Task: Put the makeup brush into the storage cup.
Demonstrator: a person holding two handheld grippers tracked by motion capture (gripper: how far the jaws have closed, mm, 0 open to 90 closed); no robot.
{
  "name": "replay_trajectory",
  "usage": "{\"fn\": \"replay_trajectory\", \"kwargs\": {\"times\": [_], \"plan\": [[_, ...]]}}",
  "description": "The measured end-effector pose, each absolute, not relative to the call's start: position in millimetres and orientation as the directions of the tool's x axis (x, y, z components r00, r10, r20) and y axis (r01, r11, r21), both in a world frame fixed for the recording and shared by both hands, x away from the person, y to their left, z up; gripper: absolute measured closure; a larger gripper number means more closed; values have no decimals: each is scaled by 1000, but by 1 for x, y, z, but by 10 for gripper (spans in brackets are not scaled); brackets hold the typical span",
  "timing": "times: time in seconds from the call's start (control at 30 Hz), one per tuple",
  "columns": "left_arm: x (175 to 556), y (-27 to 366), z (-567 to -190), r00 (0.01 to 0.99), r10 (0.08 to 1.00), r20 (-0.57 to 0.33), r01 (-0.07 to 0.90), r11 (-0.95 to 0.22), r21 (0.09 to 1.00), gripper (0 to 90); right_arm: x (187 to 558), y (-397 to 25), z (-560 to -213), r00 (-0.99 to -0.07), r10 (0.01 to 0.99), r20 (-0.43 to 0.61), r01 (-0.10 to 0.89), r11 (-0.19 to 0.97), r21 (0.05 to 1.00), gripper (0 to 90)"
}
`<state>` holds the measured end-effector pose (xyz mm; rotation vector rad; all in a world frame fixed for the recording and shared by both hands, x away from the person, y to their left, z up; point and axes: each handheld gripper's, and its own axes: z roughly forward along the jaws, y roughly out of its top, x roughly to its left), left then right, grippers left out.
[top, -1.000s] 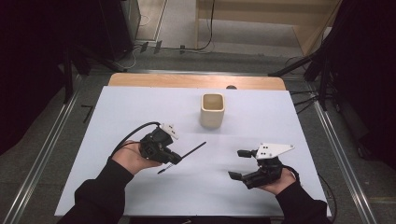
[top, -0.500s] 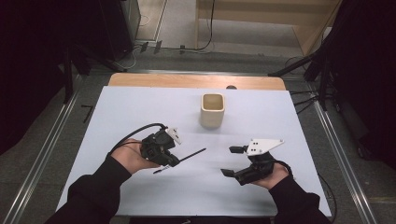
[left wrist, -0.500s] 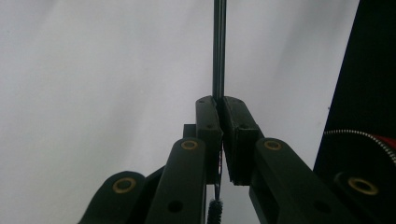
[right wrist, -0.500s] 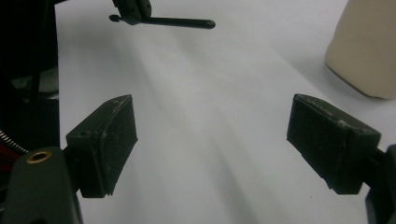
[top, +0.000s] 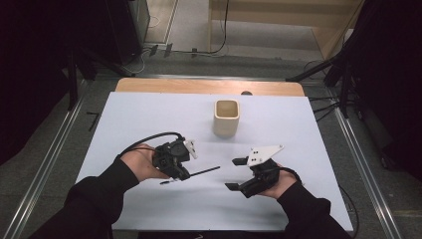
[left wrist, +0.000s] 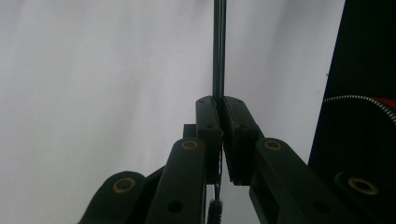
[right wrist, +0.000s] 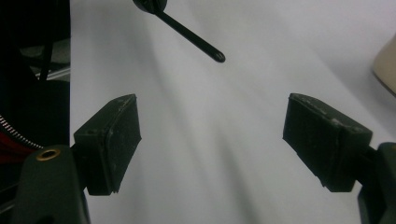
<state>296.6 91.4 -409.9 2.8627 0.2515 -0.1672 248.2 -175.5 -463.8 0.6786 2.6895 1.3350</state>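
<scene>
Left tool (top: 182, 172) is clamped on a thin black brush (top: 199, 173), held just above the near-centre of the surface (top: 149, 114). Its long axis runs left-right, handle tip pointing right toward the right tool (top: 236, 174), jaws wide. Advise closing squarely on the free handle end.

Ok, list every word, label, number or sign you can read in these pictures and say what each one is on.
None: no readable text anywhere.
Beige cup: plain, no print.
Thin black rod held in the left gripper: no marking legible.
Right gripper, with its grey plate: holes only, no lettering.
White table: blank.
</scene>
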Motion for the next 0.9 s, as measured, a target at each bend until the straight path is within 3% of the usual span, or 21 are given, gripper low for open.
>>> {"fn": "replay_trajectory", "kwargs": {"times": [0.3, 0.9], "plan": [[295, 80, -409, 987, 98, -128, 119, -977, 175, 869, 252, -160, -460, -928, 345, 136, 328, 589, 739, 253], [293, 63, -406, 991, -5, -135, 13, -991, 131, 869, 260, -142, -463, -951, 267, 154, 292, 620, 728, 331]]}}
